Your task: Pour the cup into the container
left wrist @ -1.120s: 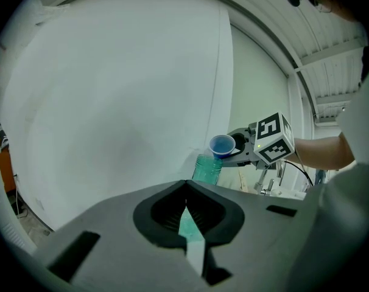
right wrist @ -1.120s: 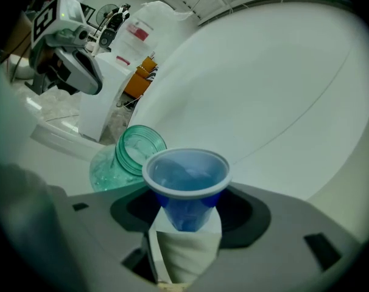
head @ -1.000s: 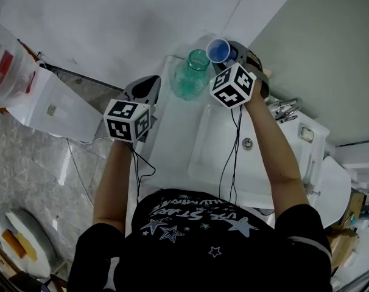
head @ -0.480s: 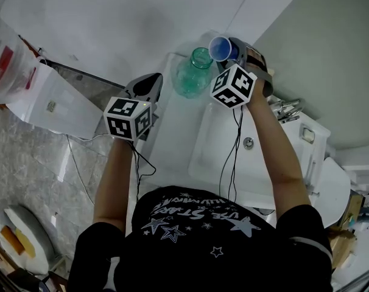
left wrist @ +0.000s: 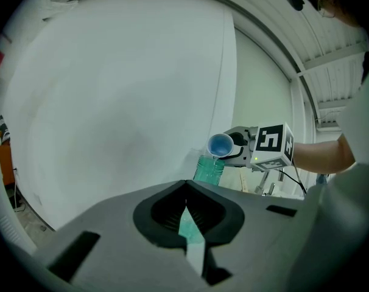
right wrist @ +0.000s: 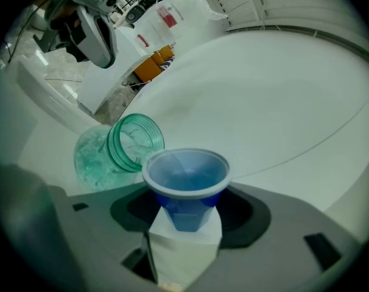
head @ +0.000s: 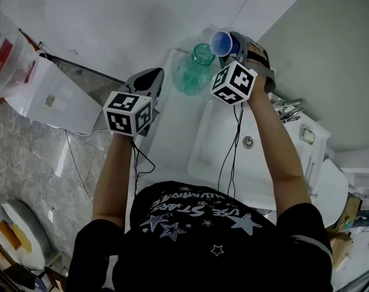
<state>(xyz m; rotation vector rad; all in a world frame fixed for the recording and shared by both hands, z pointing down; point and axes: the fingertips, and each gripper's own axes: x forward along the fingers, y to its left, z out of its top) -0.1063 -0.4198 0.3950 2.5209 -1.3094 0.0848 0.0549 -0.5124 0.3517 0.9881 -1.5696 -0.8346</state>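
Right tool (right wrist: 184, 224) pinching cup (right wrist: 186, 175) at base, tipped over jar (head: 193, 72) mouth, far end of bench (head: 172, 142) | left tool (left wrist: 187, 224) pressed together, empty | cup likely thin, light, crushable: gentle low grip

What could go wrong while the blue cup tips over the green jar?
The blue plastic cup, tilted in the right gripper, sits at the edge of the narrow mouth of the green glass jar, so the pour might miss onto the white counter. The left gripper is off to the side, not holding the jar, so a bump from the cup could tip it.
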